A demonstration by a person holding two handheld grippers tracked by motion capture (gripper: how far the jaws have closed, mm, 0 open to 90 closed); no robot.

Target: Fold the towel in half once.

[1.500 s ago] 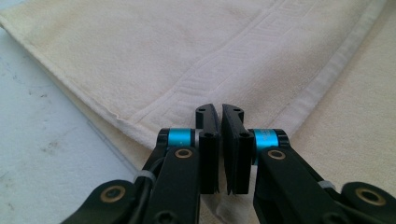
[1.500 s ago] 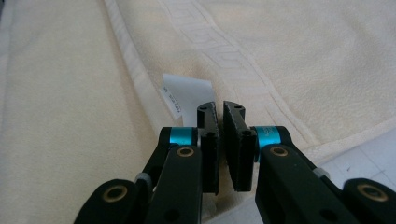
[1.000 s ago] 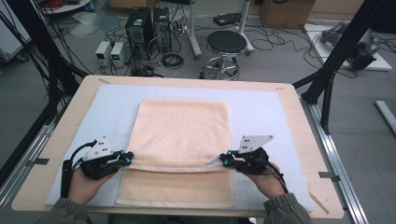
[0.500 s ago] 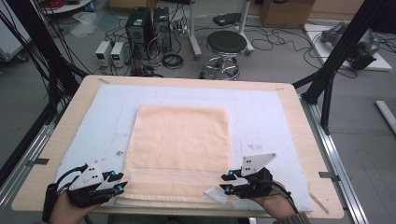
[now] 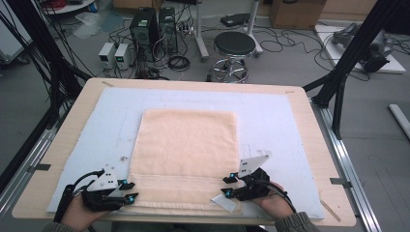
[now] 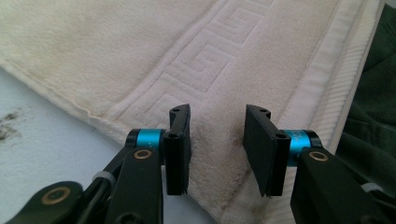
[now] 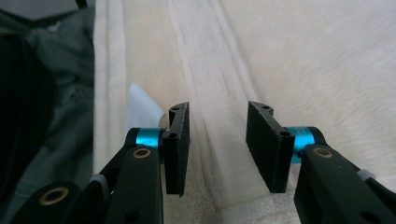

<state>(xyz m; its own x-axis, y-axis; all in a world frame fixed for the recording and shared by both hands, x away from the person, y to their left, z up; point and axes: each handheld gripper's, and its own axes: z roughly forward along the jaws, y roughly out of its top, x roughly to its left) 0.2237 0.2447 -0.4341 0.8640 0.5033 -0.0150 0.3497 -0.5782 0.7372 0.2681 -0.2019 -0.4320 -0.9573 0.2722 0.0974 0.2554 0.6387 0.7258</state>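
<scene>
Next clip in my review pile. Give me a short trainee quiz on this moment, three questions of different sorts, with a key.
1. True or false: the left hand-held gripper has its jaws clamped on the towel.
2. Which end of the towel lies between the two hand-held grippers? A) the far edge B) the near edge C) the middle
3. Fill in: the towel lies on a pale blue ____ that covers the wooden table.

Key:
1. False: its jaws stand apart above the towel, having just been opening.
2. B: the right hand-held gripper and the left flank the near corners.
3. Mat.
</scene>
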